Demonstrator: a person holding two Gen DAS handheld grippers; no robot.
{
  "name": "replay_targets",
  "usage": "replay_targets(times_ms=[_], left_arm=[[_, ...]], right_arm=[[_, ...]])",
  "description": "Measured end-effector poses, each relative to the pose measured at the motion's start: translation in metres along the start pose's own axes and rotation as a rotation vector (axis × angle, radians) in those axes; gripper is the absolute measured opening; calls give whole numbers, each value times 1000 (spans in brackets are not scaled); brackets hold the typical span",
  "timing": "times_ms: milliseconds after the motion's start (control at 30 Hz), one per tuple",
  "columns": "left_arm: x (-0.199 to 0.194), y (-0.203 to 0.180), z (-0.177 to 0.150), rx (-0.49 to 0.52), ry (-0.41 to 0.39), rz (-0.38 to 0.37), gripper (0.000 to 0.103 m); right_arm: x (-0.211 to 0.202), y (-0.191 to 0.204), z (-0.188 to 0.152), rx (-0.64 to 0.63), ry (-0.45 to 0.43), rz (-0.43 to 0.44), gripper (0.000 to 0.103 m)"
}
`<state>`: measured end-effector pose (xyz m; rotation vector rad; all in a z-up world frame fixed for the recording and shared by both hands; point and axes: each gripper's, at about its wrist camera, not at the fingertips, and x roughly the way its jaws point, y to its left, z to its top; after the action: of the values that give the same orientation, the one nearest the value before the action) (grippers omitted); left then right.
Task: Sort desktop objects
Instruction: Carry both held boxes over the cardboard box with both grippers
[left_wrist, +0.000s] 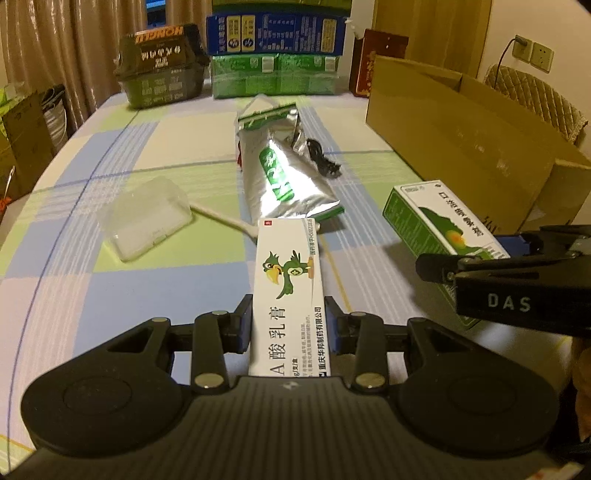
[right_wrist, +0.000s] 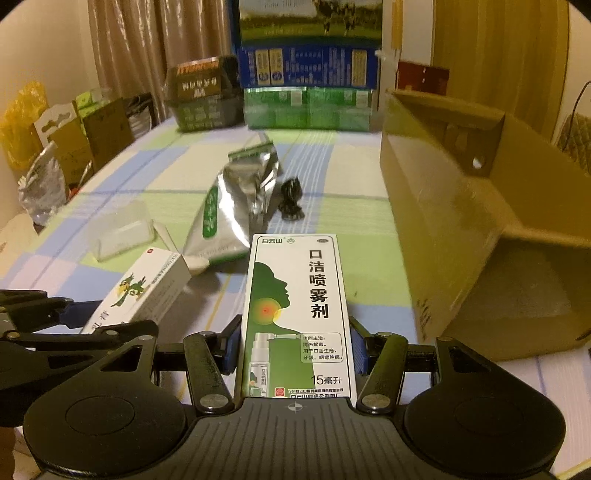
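Observation:
My left gripper (left_wrist: 289, 325) is shut on a long white ointment box with a green parrot (left_wrist: 286, 280), held above the checked tablecloth. It also shows in the right wrist view (right_wrist: 147, 291) at lower left. My right gripper (right_wrist: 293, 347) is shut on a green and white throat spray box (right_wrist: 295, 314), which also shows in the left wrist view (left_wrist: 439, 225) at right. The right gripper's body (left_wrist: 517, 280) is close beside the left one. A cardboard box (right_wrist: 461, 221) stands open at the right.
On the table lie a silver foil pouch (left_wrist: 284, 173), a coiled black cable (left_wrist: 325, 158), a clear plastic case (left_wrist: 144, 218) and a white stick (left_wrist: 225, 219). Stacked green and blue cartons (left_wrist: 277, 55) and a dark package (left_wrist: 162, 66) line the far edge.

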<state>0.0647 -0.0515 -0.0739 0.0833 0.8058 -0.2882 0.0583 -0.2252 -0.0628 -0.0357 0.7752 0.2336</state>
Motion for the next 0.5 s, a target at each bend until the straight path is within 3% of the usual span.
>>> replay_targets(times_ms=[500], left_arm=[[-51, -33, 32, -9, -67, 11, 33]], right_arm=[[-75, -27, 33, 27, -80, -7, 53]])
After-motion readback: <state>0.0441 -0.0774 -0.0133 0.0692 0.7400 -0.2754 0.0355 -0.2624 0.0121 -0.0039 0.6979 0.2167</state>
